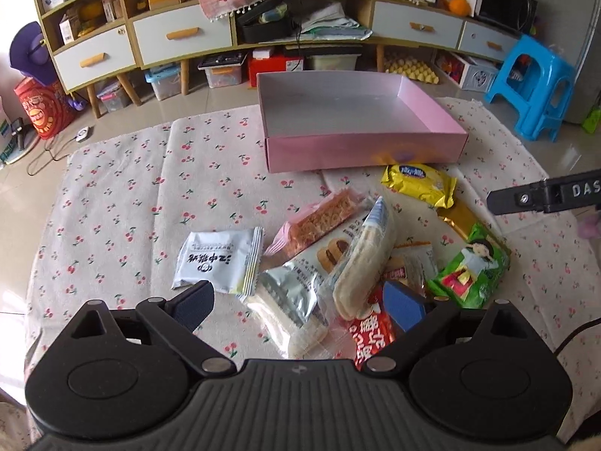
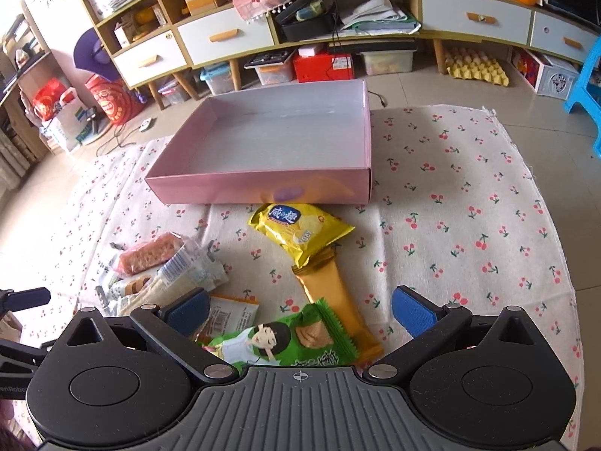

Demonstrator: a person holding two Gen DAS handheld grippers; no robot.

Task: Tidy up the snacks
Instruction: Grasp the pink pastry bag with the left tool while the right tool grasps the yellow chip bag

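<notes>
An empty pink box (image 1: 360, 150) (image 2: 263, 184) stands at the far side of a cherry-print cloth (image 1: 131, 195). Several snack packs lie in a loose pile in front of it: a white packet (image 1: 218, 259), a silver pack (image 1: 296, 300), a red pack (image 1: 370, 332), a yellow pack (image 1: 420, 184) (image 2: 300, 229), a gold bar (image 2: 334, 300) and a green pack (image 1: 473, 270) (image 2: 278, 338). My left gripper (image 1: 298, 306) is open above the silver pack. My right gripper (image 2: 300, 312) is open above the green pack and gold bar; its finger shows in the left wrist view (image 1: 526, 197).
The cloth lies on a tiled floor. Behind it stands a long low cabinet (image 1: 180, 37) with drawers, with storage bins and an egg tray (image 2: 477, 67) under it. A blue plastic stool (image 1: 533, 86) stands at the far right.
</notes>
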